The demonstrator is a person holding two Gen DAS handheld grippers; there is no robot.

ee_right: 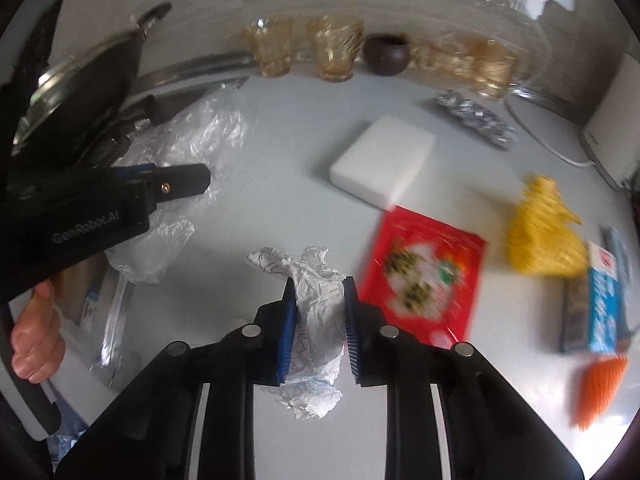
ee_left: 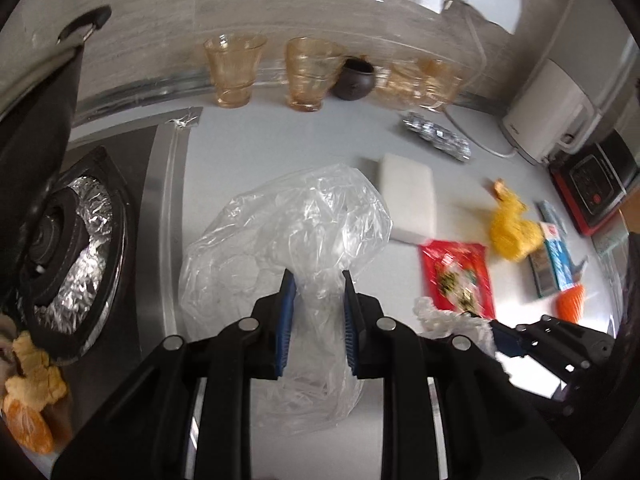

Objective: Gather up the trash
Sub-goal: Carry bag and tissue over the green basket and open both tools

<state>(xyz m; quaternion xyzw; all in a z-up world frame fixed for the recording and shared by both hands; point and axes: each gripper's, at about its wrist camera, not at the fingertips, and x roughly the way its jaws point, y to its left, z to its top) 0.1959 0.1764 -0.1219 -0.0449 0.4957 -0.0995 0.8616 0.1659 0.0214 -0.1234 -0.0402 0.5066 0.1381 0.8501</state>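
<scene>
My left gripper is shut on a clear plastic bag that spreads over the grey counter. My right gripper is shut on a crumpled white paper. In the left wrist view the right gripper shows at the lower right with the white paper. In the right wrist view the left gripper shows at the left over the clear bag. A red snack packet lies just right of the paper; it also shows in the left wrist view.
A white sponge block, yellow net, orange net, blue-and-white box and foil wrapper lie on the counter. Amber glasses and a dark pot line the wall. A gas stove and pan stand left. Orange peel lies by the stove.
</scene>
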